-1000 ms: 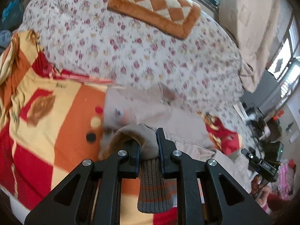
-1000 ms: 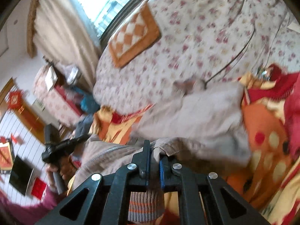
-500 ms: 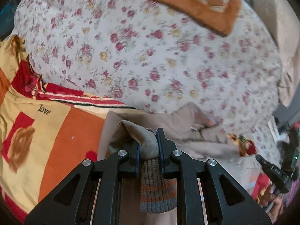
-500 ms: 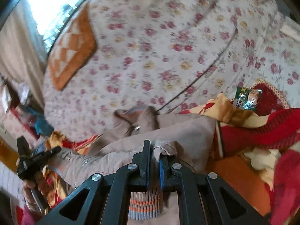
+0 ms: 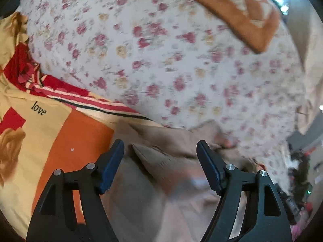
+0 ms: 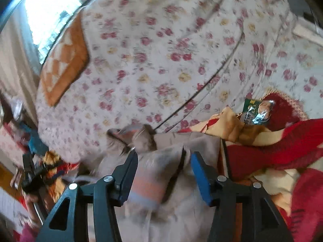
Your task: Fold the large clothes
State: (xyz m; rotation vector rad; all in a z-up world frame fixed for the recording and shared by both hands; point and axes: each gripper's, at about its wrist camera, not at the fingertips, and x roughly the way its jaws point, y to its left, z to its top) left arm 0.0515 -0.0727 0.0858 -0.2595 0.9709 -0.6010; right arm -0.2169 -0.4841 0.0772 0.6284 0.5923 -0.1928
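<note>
one beige jacket (image 5: pixel 161 173) lay on the orange bedspread (image 5: pixel 66 133), under two grippers, left gripper (image 5: pixel 160 151) and right gripper (image 6: pixel 164 161), both spread wide, gripping nothing. only the right view showed its striped cuff (image 6: pixel 147 189) and one green packet (image 6: pixel 256 111).

Beige jacket (image 5: pixel 161 161) is soft matt cloth, with a ribbed knit cuff (image 6: pixel 147 185), I think, it's blurry. Both claws look like matt black plastic. Snack packet (image 6: pixel 256 114), right of frame, is glossy.
</note>
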